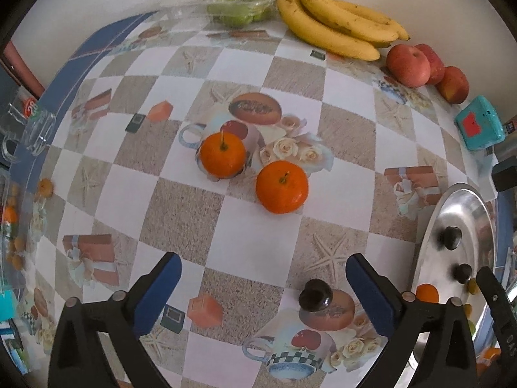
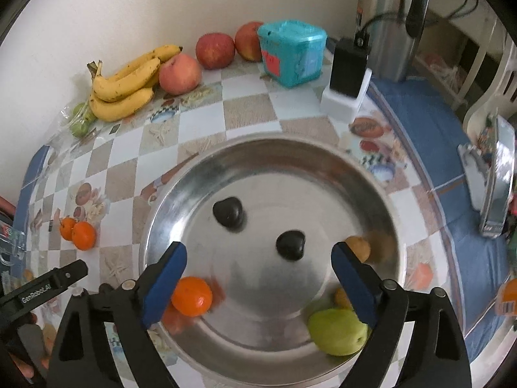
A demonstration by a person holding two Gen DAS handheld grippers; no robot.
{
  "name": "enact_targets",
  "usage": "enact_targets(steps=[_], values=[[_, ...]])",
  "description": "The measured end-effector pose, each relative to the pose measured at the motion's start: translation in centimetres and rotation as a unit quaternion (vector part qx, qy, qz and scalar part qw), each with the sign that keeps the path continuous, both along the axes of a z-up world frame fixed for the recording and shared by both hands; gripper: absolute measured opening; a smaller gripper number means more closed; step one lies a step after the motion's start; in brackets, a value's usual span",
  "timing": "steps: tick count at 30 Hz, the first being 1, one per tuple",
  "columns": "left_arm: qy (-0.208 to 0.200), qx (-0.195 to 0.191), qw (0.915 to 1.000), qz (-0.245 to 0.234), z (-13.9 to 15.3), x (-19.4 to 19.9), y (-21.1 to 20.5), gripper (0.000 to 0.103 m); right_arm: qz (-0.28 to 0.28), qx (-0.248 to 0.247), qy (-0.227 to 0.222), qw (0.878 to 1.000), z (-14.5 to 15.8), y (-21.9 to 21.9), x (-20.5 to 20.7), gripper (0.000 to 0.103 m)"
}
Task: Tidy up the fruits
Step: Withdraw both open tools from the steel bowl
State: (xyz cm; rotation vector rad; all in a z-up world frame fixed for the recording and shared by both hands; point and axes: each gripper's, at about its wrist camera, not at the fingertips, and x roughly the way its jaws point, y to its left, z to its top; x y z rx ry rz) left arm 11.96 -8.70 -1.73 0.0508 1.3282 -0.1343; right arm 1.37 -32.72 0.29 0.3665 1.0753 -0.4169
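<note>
Left claw (image 1: 263, 286): fingers wide apart, pointing down at the desk (image 1: 245, 226); it holds nothing. A small dark fruit (image 1: 315, 296) lies on the desk between them, nearer to the right finger, not touched.
Right claw (image 2: 258, 279): fingers also wide apart, above the steel plate (image 2: 323, 161), holding nothing.
Plate: 2 dark fruits (image 2: 227, 215) (image 2: 290, 245), 1 orange (image 2: 192, 296) at the left finger, 1 green fruit (image 2: 337, 331) under the right finger, and small yellow fruits (image 2: 358, 247), partly blurred.
Desk, middle: 2 oranges (image 1: 222, 154) (image 1: 281, 187) just beside each other, well apart from the plate.
Desk, at the wall: bananas (image 1: 336, 24), 3 apples (image 1: 408, 66), green fruits in a clear bag (image 1: 239, 8).
Other things: teal box (image 2: 292, 53) beside the apples, black device on a white base (image 2: 347, 77), steel flask (image 2: 387, 22) behind it.
</note>
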Motion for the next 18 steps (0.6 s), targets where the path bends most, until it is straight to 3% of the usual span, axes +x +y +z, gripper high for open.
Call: enact_targets(steps=[9, 18], values=[[-0.012, 0.0, 0.9998, -0.018, 0.7, -0.3, -0.2, 0.103, 0.007, 0.005, -0.013, 1.0, 0.0, 0.2, 0.1, 0.091], [-0.039, 0.022, 0.9989, -0.01, 2.2, 0.8, 2.7, 0.103, 0.025, 0.01, -0.022, 0.999, 0.3, 1.4, 0.8, 0.091]])
